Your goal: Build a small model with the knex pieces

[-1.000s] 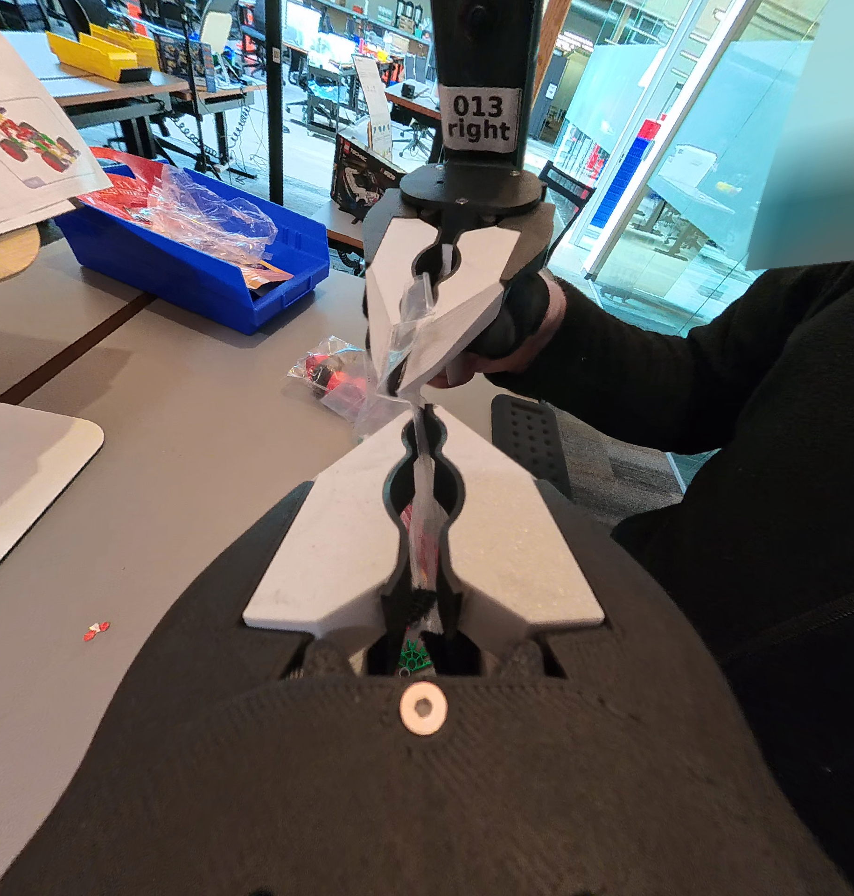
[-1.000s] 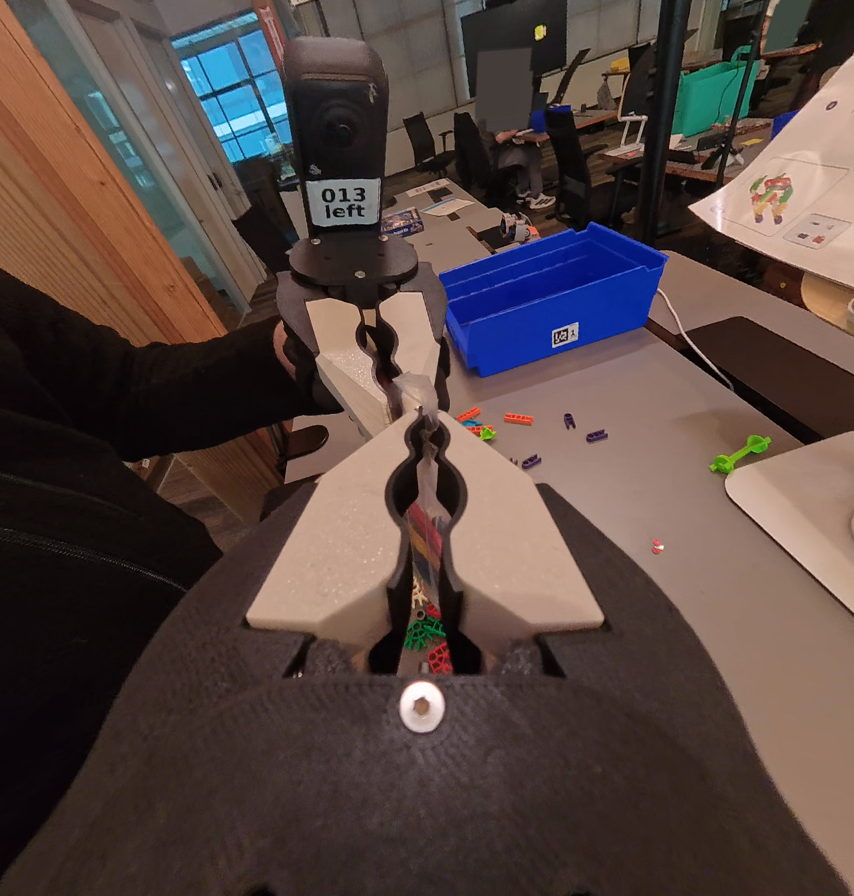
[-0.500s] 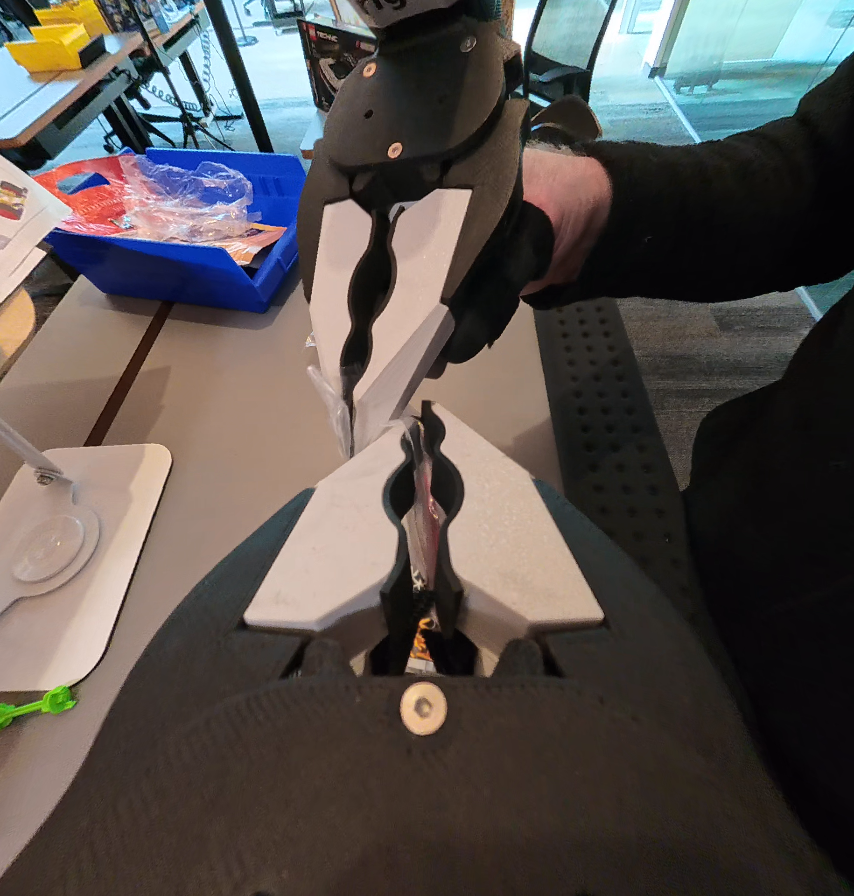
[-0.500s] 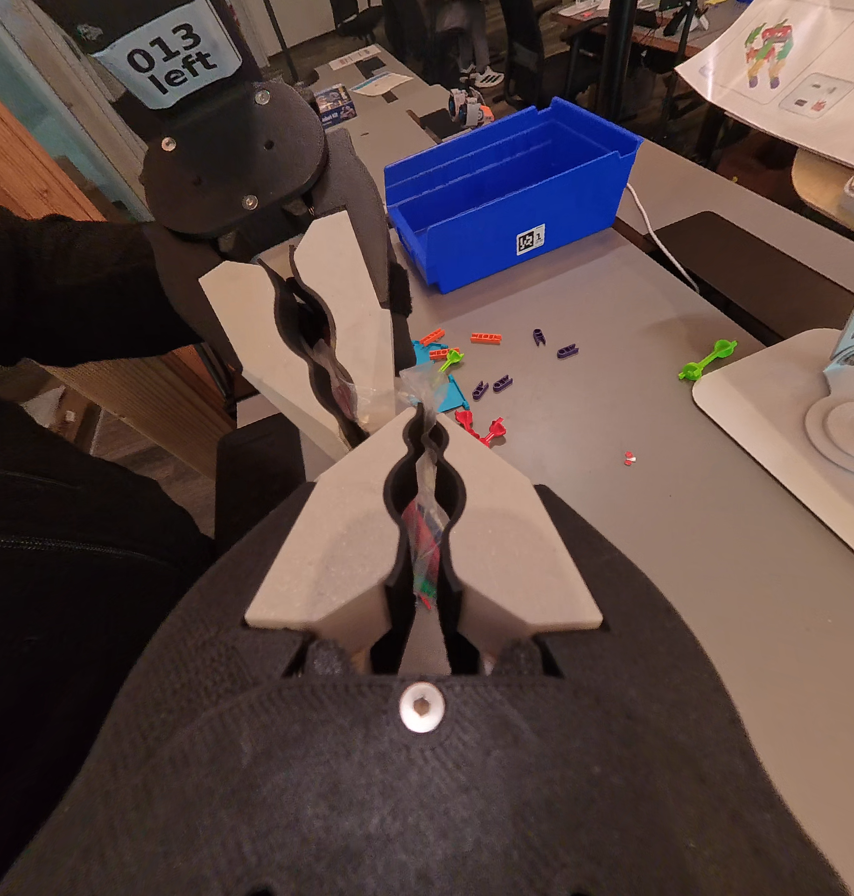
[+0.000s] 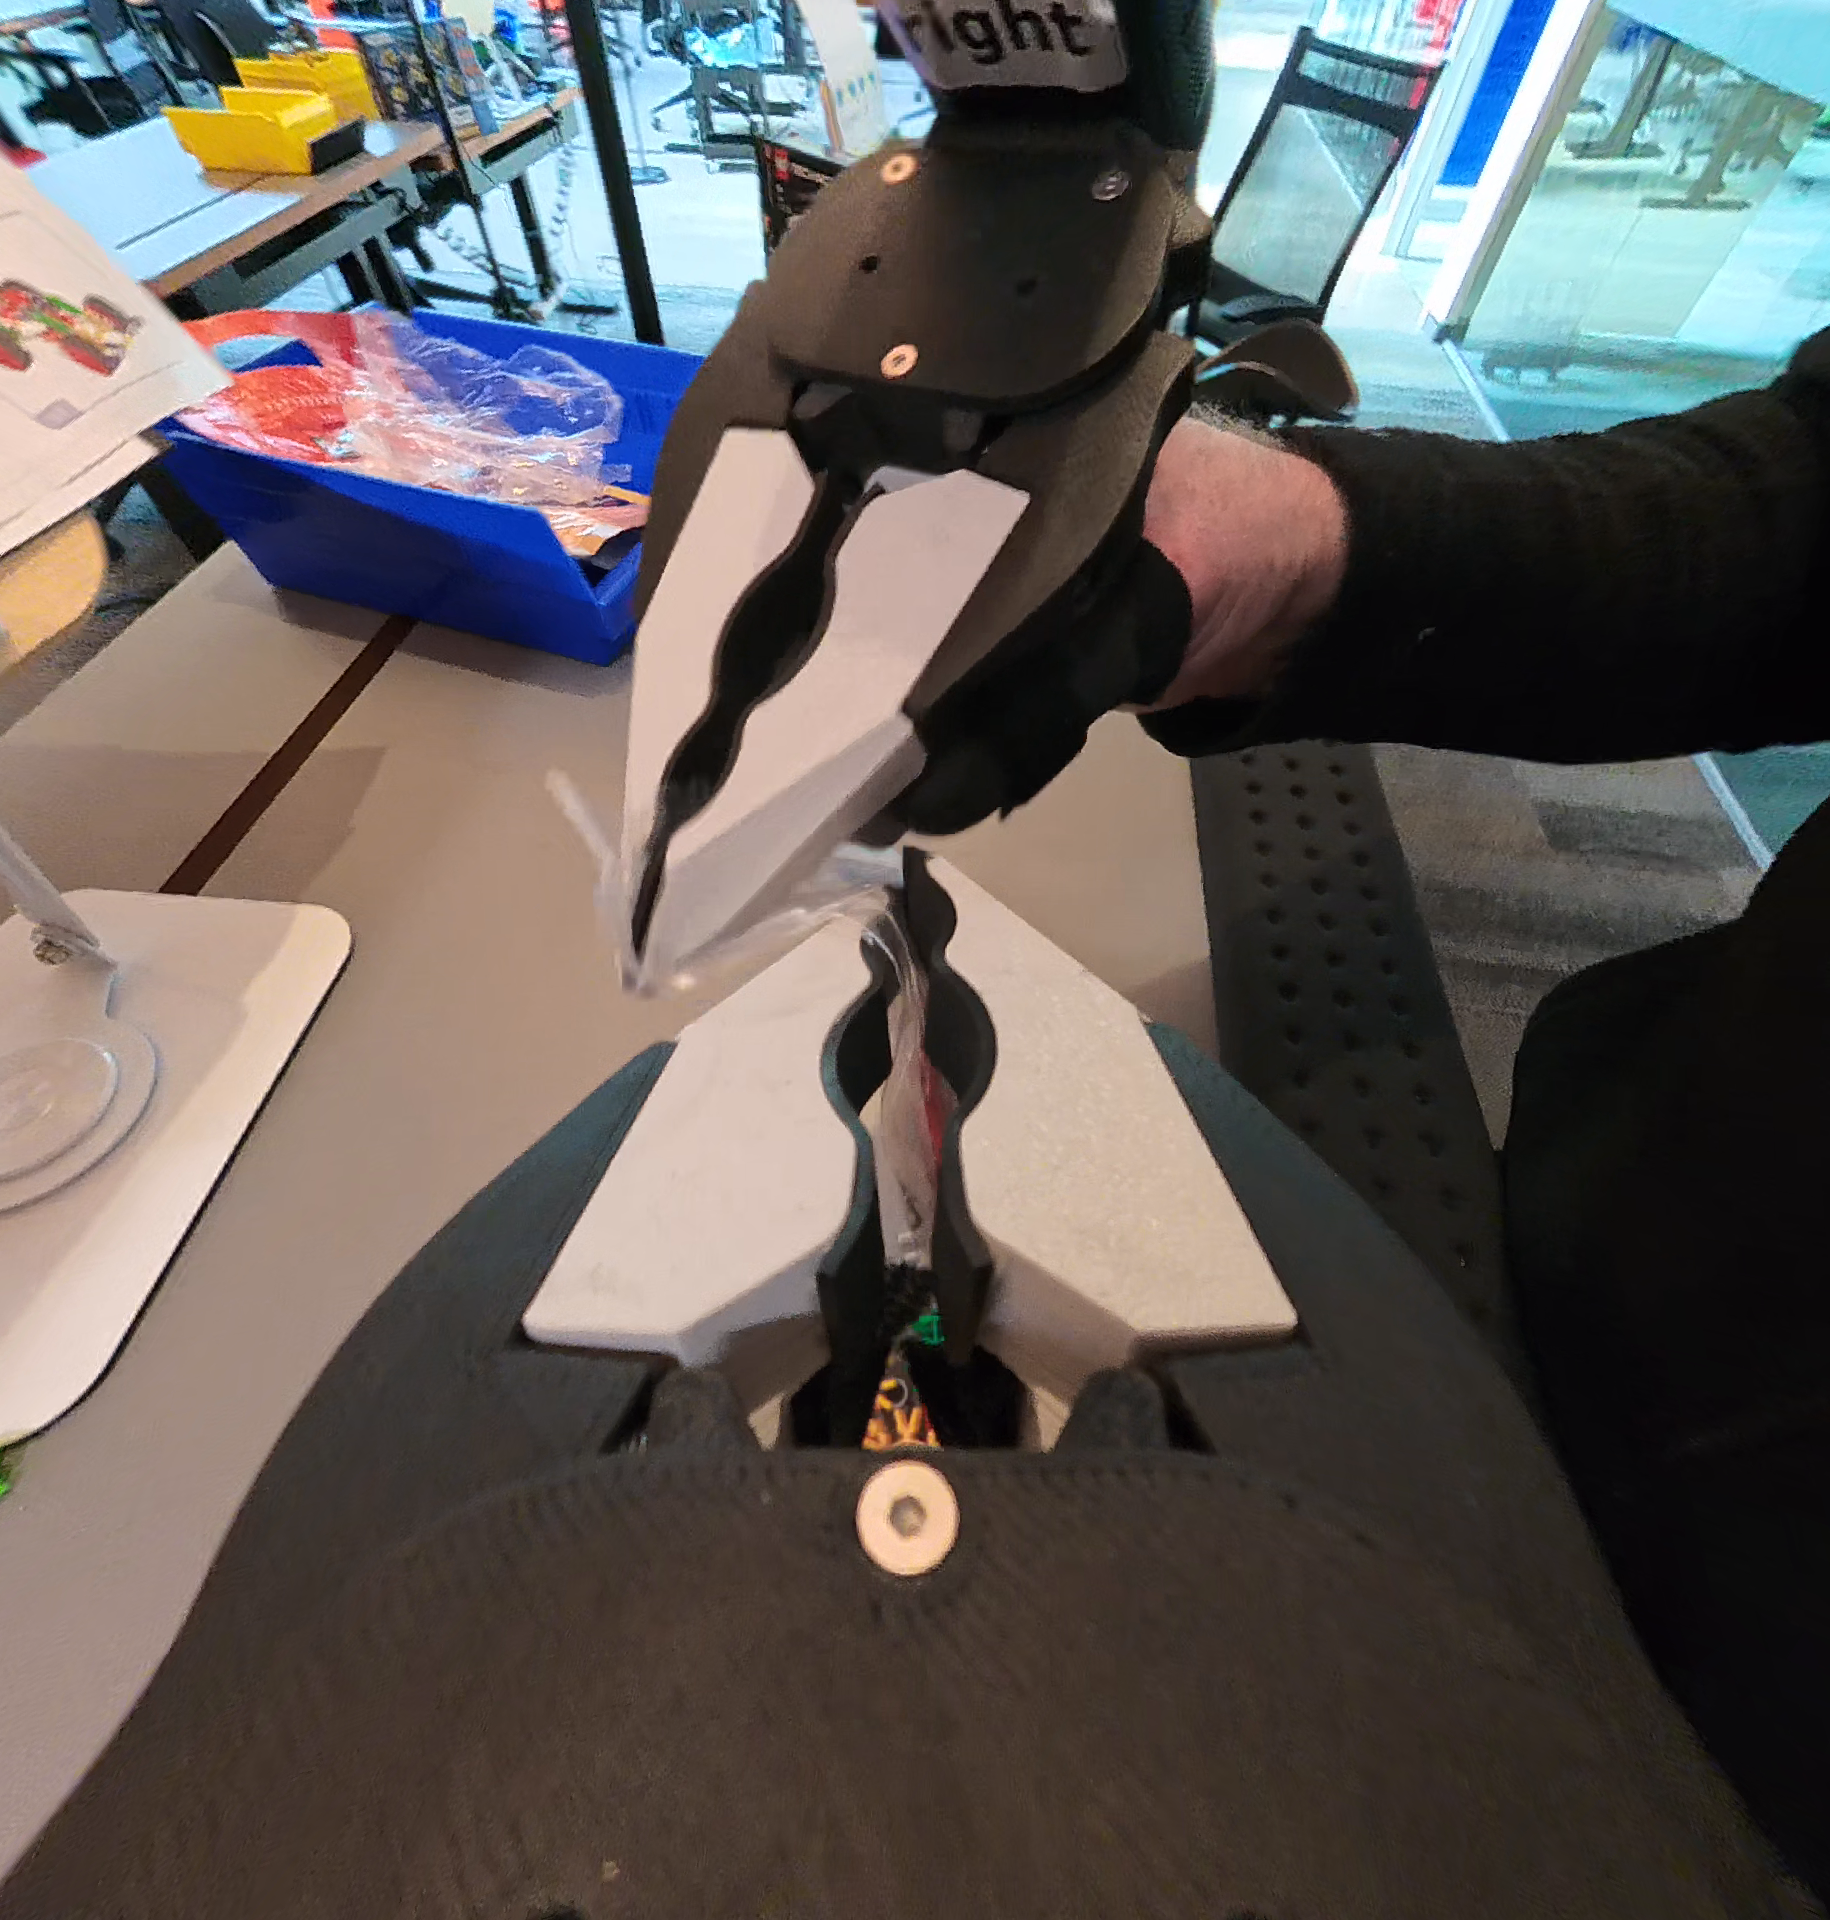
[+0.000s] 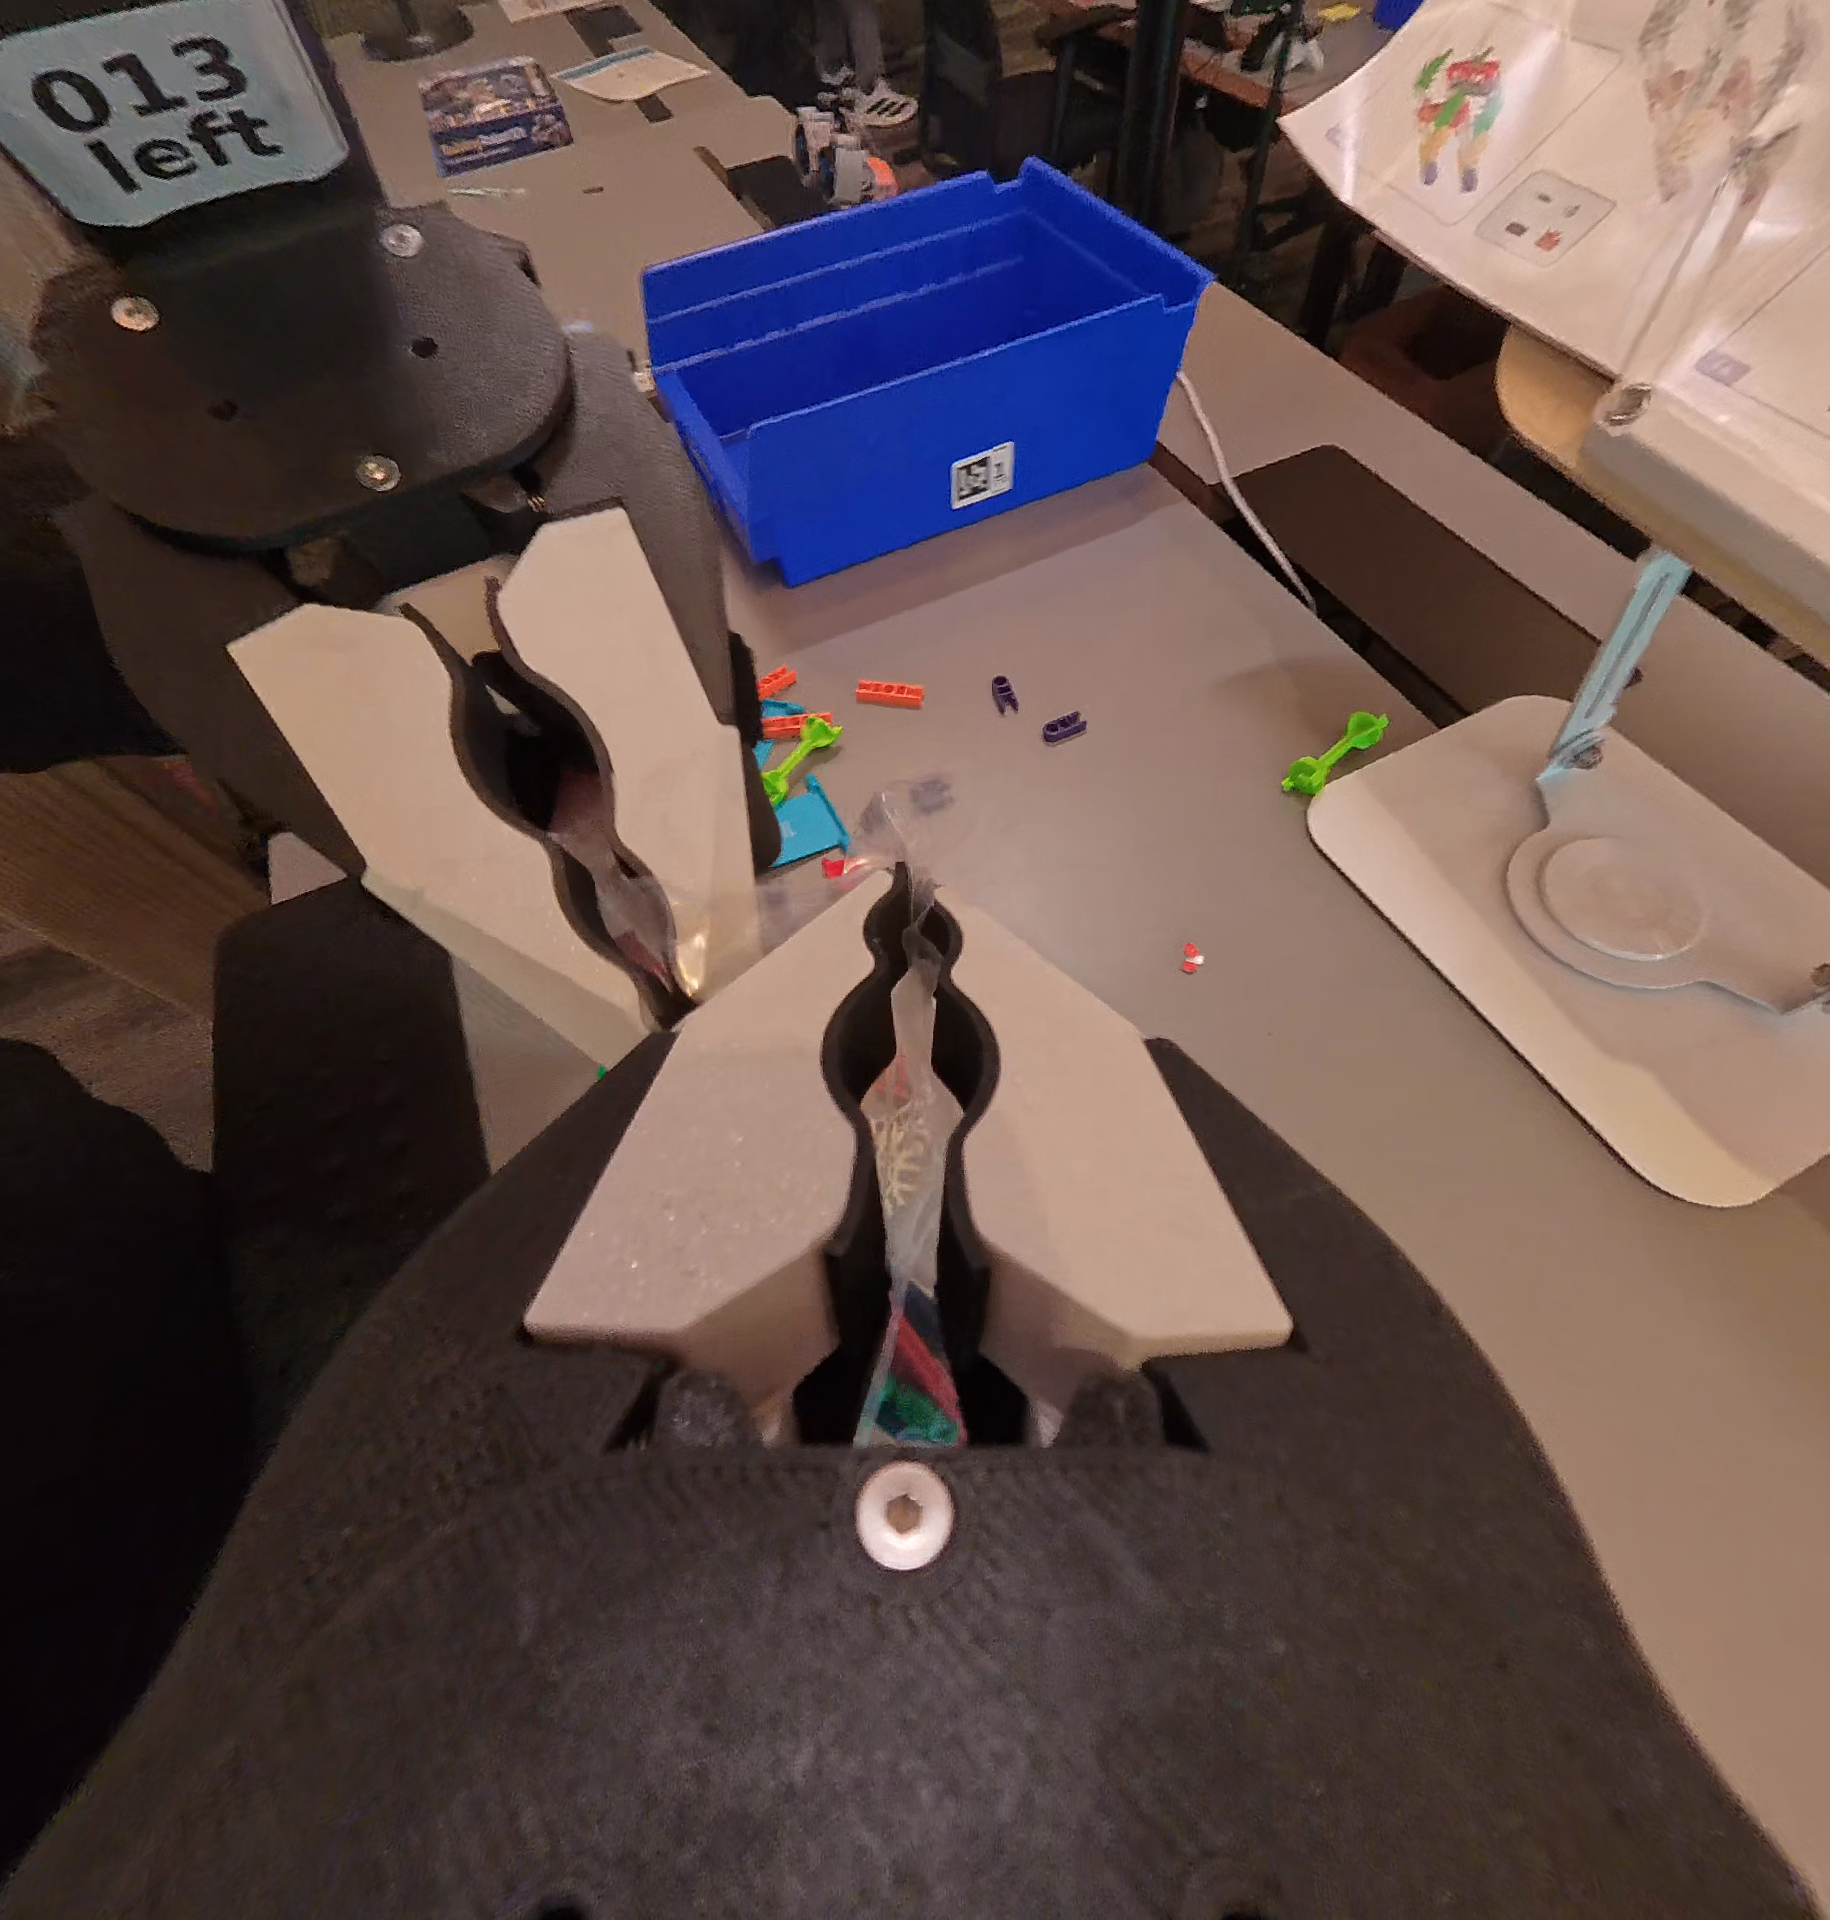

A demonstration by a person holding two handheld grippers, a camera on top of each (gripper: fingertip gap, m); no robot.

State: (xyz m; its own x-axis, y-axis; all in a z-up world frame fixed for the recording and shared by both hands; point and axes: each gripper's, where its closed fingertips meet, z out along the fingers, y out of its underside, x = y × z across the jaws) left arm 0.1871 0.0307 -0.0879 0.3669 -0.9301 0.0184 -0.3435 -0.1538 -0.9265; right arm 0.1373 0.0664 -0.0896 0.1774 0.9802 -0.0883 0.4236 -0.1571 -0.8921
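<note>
1. Far left of the right wrist view: the left gripper [image 6: 672, 987] comes in tilted, jaws clenched on a clear bag [image 6: 906, 1143]; the film shows pinched in its wavy slot.
2. Next along, dead centre: the right gripper [image 6: 906, 883] has its jaws clamped on the same bag, tips just beside the left gripper's tips, both held above the table [image 6: 1306, 1091].
3. The bag runs down the right gripper's slot with coloured small parts bunched low inside it, and a loose corner of film pokes up past the tips.
4. Beyond the grippers, small parts lie scattered on the table: orange pieces [image 6: 888, 691], purple pieces [image 6: 1063, 725], a green piece [image 6: 1332, 753].
5. Behind those parts stands a blue bin [image 6: 921, 416], a square sticker on its front wall.
6. Right of the bin: a white stand base [image 6: 1617, 935] lies flat on the table, with printed sheets [image 6: 1576, 135] hanging above it.
7. In the left wrist view, the left gripper [image 5: 906, 883] grips film and red parts, and the right gripper [image 5: 662, 935] meets it tip to tip, clear film bunched at its tips, a hand [image 5: 1243, 551] behind it.
8. Left of that hand: a second blue bin [image 5: 402, 540] holding crumpled plastic.
</note>
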